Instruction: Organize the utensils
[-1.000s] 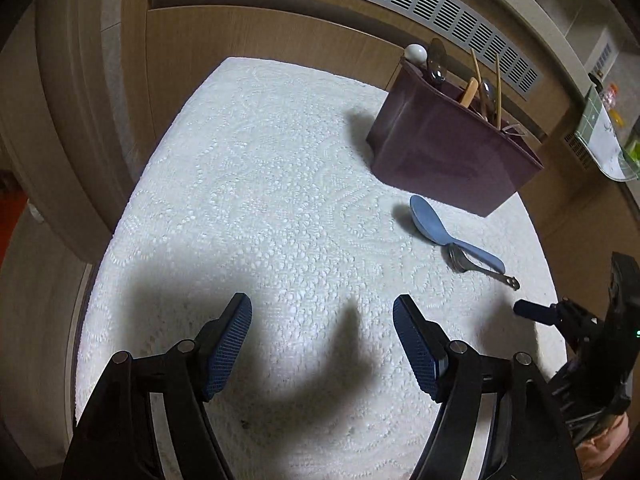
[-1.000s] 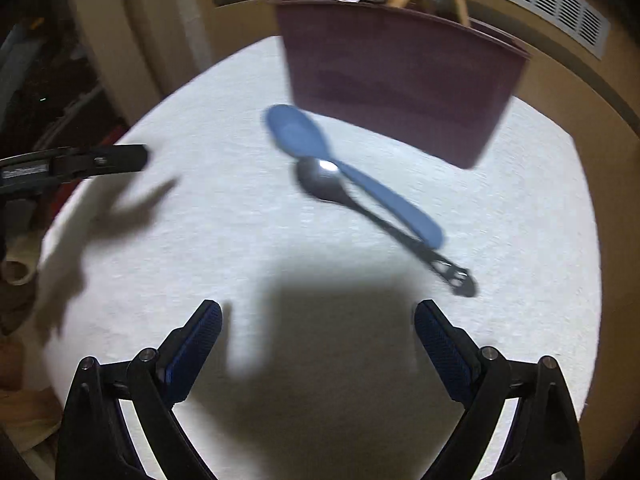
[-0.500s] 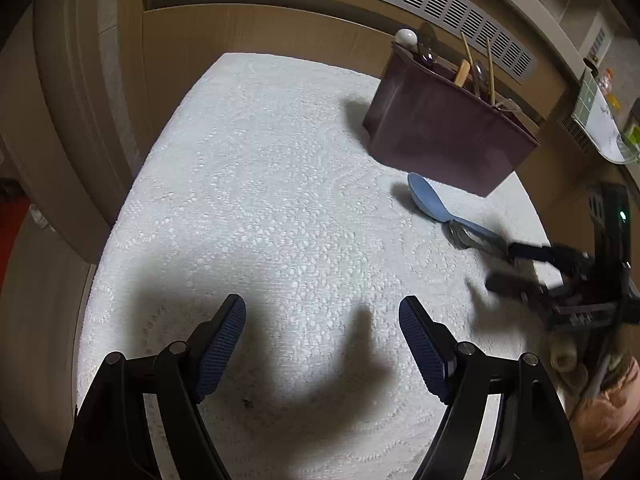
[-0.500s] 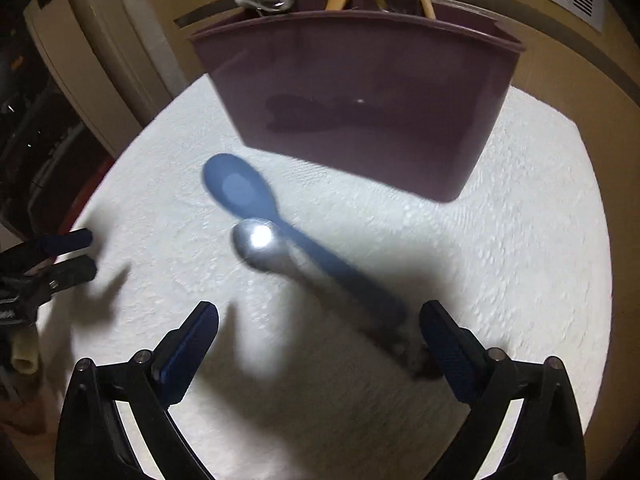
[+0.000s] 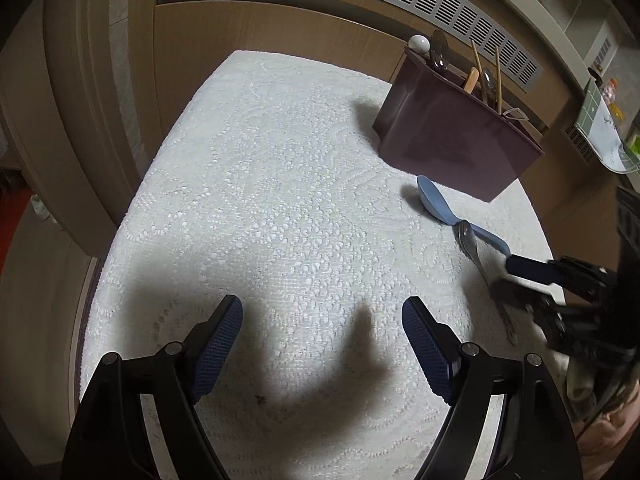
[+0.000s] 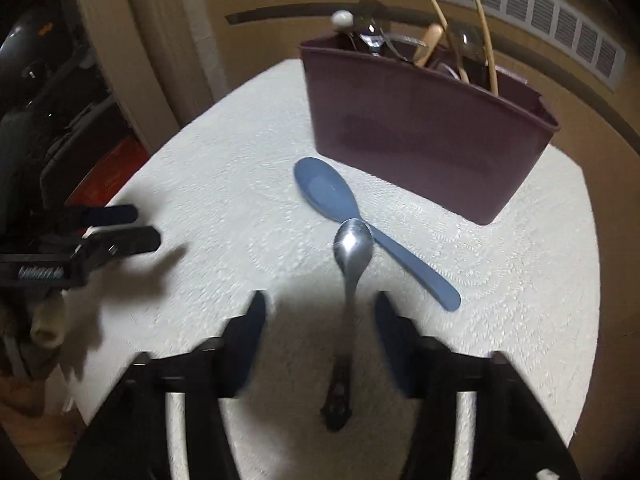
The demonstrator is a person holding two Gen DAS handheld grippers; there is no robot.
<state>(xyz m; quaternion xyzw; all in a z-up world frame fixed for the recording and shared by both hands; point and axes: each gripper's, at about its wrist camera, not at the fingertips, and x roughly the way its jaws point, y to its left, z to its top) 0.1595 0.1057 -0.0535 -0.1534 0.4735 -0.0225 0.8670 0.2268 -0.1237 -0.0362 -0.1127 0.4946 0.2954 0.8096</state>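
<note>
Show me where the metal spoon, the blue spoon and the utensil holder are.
metal spoon (image 6: 353, 240), right wrist view, on its bowl.
blue spoon (image 6: 325, 192), right wrist view, on its bowl.
utensil holder (image 6: 420, 136), right wrist view, on its front wall.

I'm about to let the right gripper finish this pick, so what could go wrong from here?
1. The right gripper is closing around the metal spoon handle, off-centre toward the right pad; the thin handle may twist or slip.
2. The spoon's bowl rests on the blue spoon, so lifting could drag it.
3. The purple holder is already crowded; insertion might snag on the chopsticks.
</note>
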